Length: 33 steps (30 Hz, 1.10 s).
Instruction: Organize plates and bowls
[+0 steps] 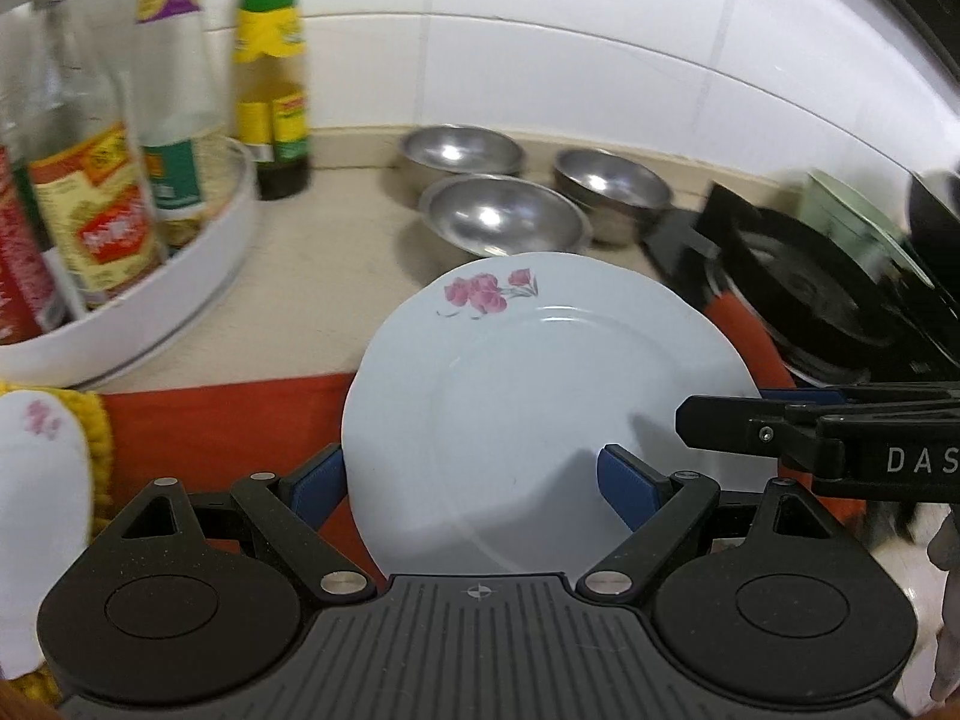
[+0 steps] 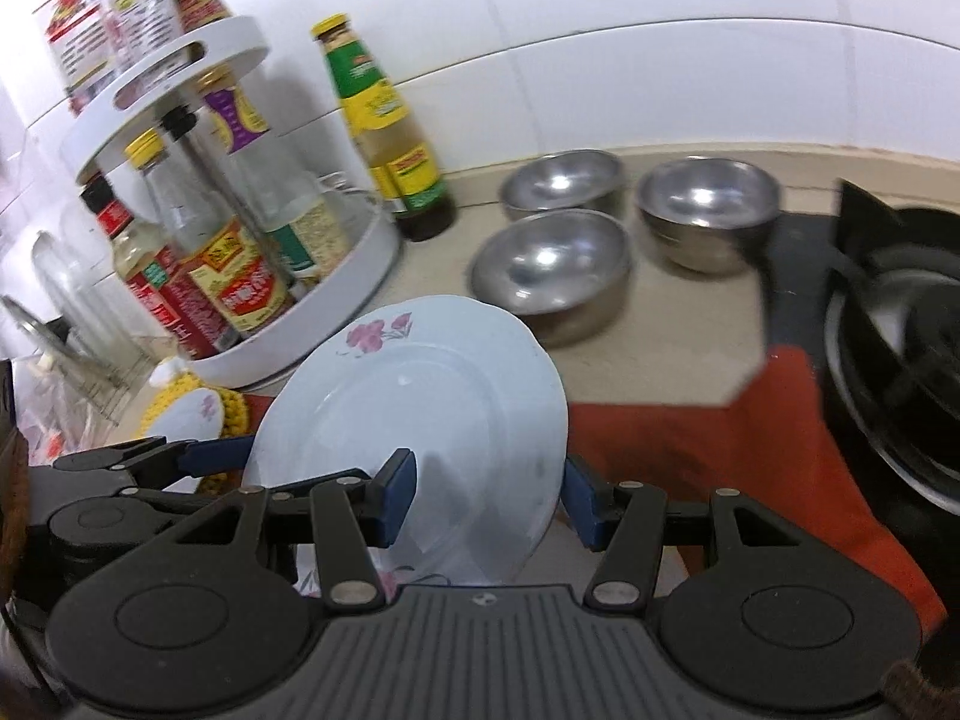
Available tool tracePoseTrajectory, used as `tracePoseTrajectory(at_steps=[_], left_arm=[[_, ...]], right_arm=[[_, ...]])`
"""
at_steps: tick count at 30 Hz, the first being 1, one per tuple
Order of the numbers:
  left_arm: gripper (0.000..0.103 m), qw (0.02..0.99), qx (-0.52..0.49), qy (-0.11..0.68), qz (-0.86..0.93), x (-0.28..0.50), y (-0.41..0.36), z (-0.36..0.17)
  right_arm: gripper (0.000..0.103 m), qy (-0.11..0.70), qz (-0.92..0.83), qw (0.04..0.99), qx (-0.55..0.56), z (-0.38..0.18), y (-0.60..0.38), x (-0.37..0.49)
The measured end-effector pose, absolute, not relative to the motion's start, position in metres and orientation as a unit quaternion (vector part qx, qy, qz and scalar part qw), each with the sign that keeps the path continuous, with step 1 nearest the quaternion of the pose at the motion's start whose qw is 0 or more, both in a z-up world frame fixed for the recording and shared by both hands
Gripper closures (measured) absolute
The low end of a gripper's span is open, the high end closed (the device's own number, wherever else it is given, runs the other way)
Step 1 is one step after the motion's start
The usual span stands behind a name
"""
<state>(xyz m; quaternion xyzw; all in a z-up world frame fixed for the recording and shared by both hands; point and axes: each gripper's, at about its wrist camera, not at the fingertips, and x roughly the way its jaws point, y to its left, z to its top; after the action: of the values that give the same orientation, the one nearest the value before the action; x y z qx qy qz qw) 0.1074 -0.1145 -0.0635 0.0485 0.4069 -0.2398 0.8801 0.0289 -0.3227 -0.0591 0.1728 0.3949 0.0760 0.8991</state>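
Note:
A pale blue plate with pink flowers point(image 1: 540, 396) is held up above a red cloth point(image 1: 210, 426). My left gripper point(image 1: 474, 480) has one blue pad under the plate's rim and one over it, shut on its near edge. My right gripper point(image 2: 489, 495) grips the same plate point(image 2: 420, 408) from its side, pads on both faces; it shows at the right in the left wrist view point(image 1: 780, 426). Three steel bowls point(image 1: 504, 216) point(image 2: 552, 264) sit on the counter behind. A second flowered dish point(image 1: 36, 480) point(image 2: 192, 414) lies at the left on a yellow mat.
A white round rack of sauce bottles point(image 1: 150, 300) point(image 2: 252, 276) stands at left, with a green-capped bottle point(image 1: 273, 72) point(image 2: 390, 126) beside it. A black stove burner point(image 1: 810, 288) point(image 2: 888, 324) is at right. White tiled wall behind.

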Motion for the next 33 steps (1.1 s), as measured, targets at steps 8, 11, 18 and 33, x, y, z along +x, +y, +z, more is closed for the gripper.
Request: tracePoseTrajectory(at_steps=[8,11,18,33], left_arm=[[0.012,0.855,0.074,0.424,-0.29,0.091,-0.137,-0.081],[0.013,0.847,0.084,0.429,-0.302,0.086,-0.144,-0.087],[0.015,0.836,0.087,0.443,-0.313,0.084,-0.153,-0.098],[0.014,0.85,0.087,0.417,-0.309,0.084,-0.156,-0.086]], right_arm=[[0.053,0.407,0.013,0.892,0.197,-0.07,-0.339,-0.012],[0.053,0.412,-0.006,0.889,0.199,-0.074,-0.344,-0.023],[0.053,0.423,-0.032,0.883,0.204,-0.087,-0.354,-0.038],[0.053,0.396,-0.038,0.9,0.18,-0.081,-0.37,-0.029]])
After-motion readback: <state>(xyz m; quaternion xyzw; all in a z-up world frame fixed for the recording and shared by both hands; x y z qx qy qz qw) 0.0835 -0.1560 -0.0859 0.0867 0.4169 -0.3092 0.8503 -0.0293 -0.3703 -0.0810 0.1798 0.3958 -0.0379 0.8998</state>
